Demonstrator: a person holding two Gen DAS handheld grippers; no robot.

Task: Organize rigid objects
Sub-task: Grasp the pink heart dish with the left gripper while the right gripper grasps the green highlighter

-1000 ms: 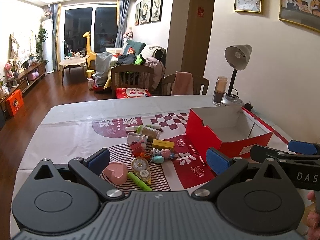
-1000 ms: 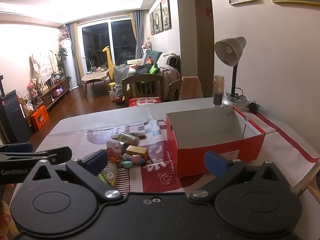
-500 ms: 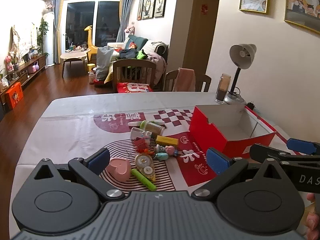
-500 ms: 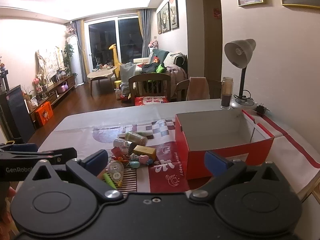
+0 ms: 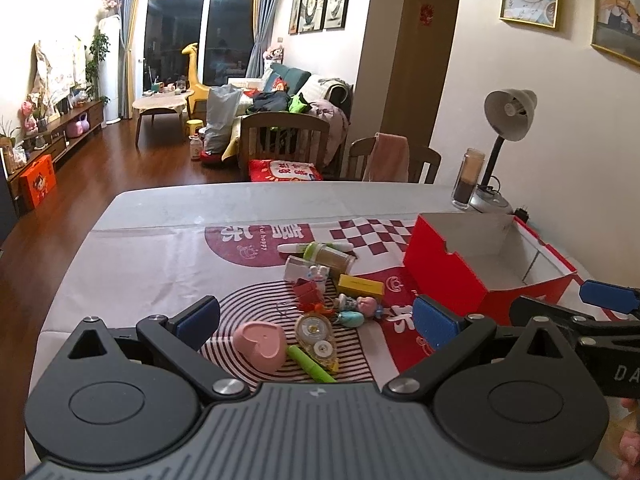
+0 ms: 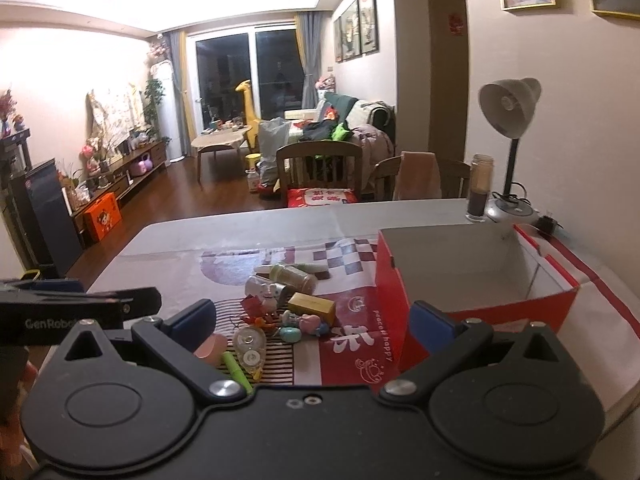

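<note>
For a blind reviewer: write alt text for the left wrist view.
The open left claw hovers above a pile of small items, nearest a pink heart-shaped box and a green marker, on a patterned table. An open red box stands to the right.

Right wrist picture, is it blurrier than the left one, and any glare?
Right wrist view: softer, the desk lamp slightly smeared, the ceiling blown out white. Left wrist view: sharper, the pink heart box crisp; both bend the walls at the edges.

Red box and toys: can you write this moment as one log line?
left gripper: open, empty | right gripper: open, empty | red box: empty | toys: loose on table
</note>
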